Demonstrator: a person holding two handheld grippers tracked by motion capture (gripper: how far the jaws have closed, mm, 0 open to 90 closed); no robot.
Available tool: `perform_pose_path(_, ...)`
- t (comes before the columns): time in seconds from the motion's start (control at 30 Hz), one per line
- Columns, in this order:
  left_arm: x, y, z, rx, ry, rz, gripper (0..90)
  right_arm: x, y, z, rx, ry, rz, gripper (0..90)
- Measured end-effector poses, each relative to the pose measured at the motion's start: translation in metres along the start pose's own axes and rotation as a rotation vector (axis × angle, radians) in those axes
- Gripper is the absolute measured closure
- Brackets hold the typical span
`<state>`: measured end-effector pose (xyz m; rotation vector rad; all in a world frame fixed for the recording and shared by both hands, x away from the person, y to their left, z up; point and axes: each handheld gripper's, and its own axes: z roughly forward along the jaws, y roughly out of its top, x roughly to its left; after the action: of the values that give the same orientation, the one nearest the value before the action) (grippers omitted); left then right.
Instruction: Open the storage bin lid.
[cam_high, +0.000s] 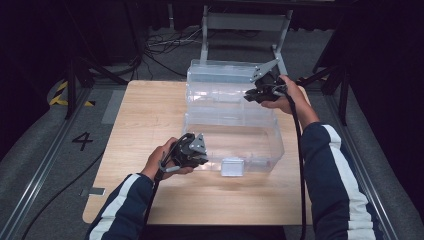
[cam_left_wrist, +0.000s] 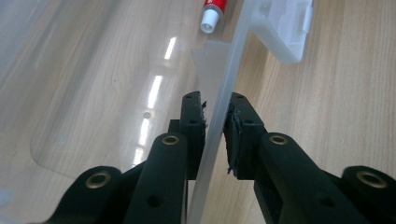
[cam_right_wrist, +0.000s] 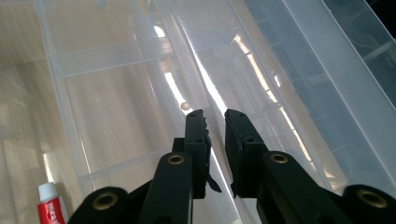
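Clear plastic box (cam_high: 235, 135) | left gripper (cam_left_wrist: 215, 123) clamps front wall | right gripper (cam_right_wrist: 215, 122) pinches lid (cam_high: 220, 82) edge | swing lid slowly, hold base steady

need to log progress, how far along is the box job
Done: the toothpaste tube already lies inside the clear box. In hand: the left tool pinches the box's front wall, and the right tool sits at the raised lid's edge. Left: bringing the lid down and latching it, probably.
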<state>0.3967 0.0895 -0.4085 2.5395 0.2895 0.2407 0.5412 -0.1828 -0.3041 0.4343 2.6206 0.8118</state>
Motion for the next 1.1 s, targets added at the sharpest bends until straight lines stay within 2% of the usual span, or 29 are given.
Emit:
perform_pose_path(0.07, -0.002, 0.001, 0.002, 0.015, 0.015, 0.005, 76.8, 0.001, 0.0, -0.001, 0.007, 0.002, -0.013, 81.2)
perform_pose_path(0.13, -0.001, 0.001, 0.004, 0.013, -0.003, -0.007, 76.1, 0.002, 0.001, -0.003, 0.014, 0.006, -0.03, 82.0)
perform_pose_path(0.4, -0.002, 0.002, 0.005, 0.018, 0.006, -0.019, 74.9, 0.008, 0.001, -0.011, 0.018, 0.028, -0.073, 84.5)
perform_pose_path(0.5, -0.002, 0.002, 0.005, 0.017, 0.006, -0.025, 74.6, 0.012, 0.001, -0.014, 0.014, 0.03, -0.075, 84.8)
perform_pose_path(0.67, -0.003, 0.001, 0.005, 0.014, 0.012, -0.032, 74.2, 0.018, 0.0, -0.02, -0.01, 0.06, -0.082, 86.2)
perform_pose_path(0.73, -0.004, 0.0, 0.006, -0.001, 0.024, -0.032, 74.1, 0.023, -0.001, -0.023, -0.016, 0.059, -0.087, 86.2)
perform_pose_path(0.8, -0.004, -0.003, 0.005, -0.042, 0.022, -0.052, 73.7, 0.026, 0.0, -0.024, -0.009, 0.042, -0.102, 86.0)
perform_pose_path(0.9, -0.005, -0.002, 0.006, -0.049, 0.038, -0.062, 73.4, 0.026, 0.002, -0.022, 0.012, 0.026, -0.11, 85.8)
perform_pose_path(1.1, -0.005, -0.003, 0.007, -0.061, 0.035, -0.071, 73.1, 0.028, 0.005, -0.022, 0.025, 0.022, -0.112, 86.0)
